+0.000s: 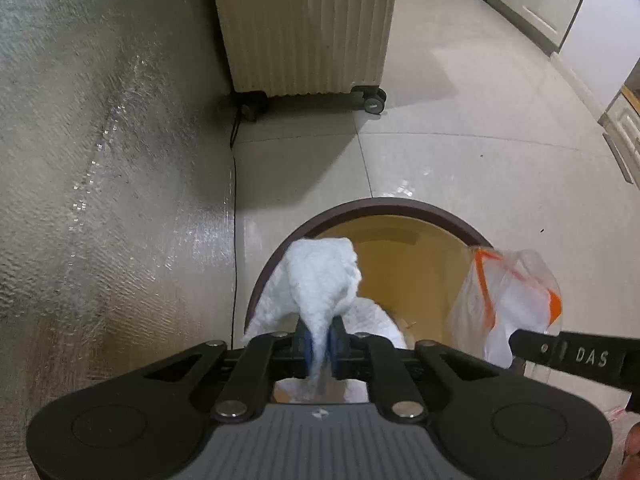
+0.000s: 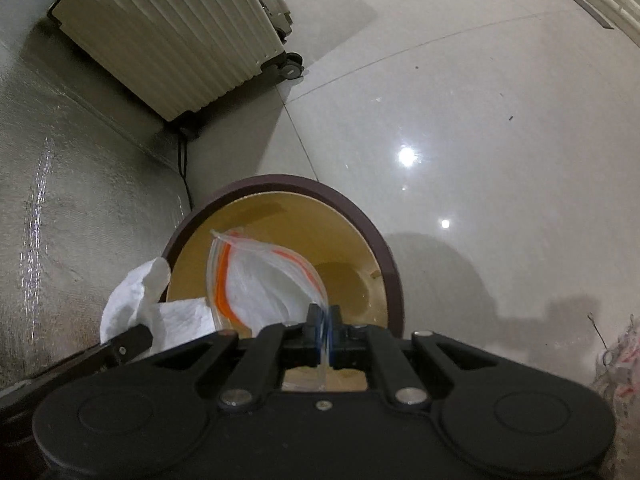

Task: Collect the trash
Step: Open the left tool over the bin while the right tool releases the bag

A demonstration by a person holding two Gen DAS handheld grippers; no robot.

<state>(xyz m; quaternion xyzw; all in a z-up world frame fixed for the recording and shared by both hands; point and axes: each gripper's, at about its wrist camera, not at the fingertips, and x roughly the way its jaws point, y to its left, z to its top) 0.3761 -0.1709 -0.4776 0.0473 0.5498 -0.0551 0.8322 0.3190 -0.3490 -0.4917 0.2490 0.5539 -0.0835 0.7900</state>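
Tiled floor (image 2: 460,100), glossy and pale, with a ribbed cream suitcase (image 1: 304,24) on castors beside a silvery, embossed foil-like sheet (image 1: 100,140) at the left. Round bin (image 2: 384,264), dark rim, smooth ochre interior, standing on the floor; it looks almost empty. Left gripper (image 1: 319,346) above the bin's near-left edge, fingers pinched on a crumpled white paper towel (image 1: 320,272), soft and fibrous; part of the towel drapes over the rim rather than inside. Right gripper (image 2: 325,330) over the mouth of the bin, fingers fully closed on the edge of a clear plastic zip bag (image 2: 260,280), thin, glossy, with an orange seal strip and something white inside. Step in hand, as judged: the drop, both pieces of trash being carried to the bin opening. The next move calls for both pairs of fingers to part; the left should probably shift inward first, lest the towel slide down outside the rim. Small dark specks (image 2: 511,118) dot the tiles
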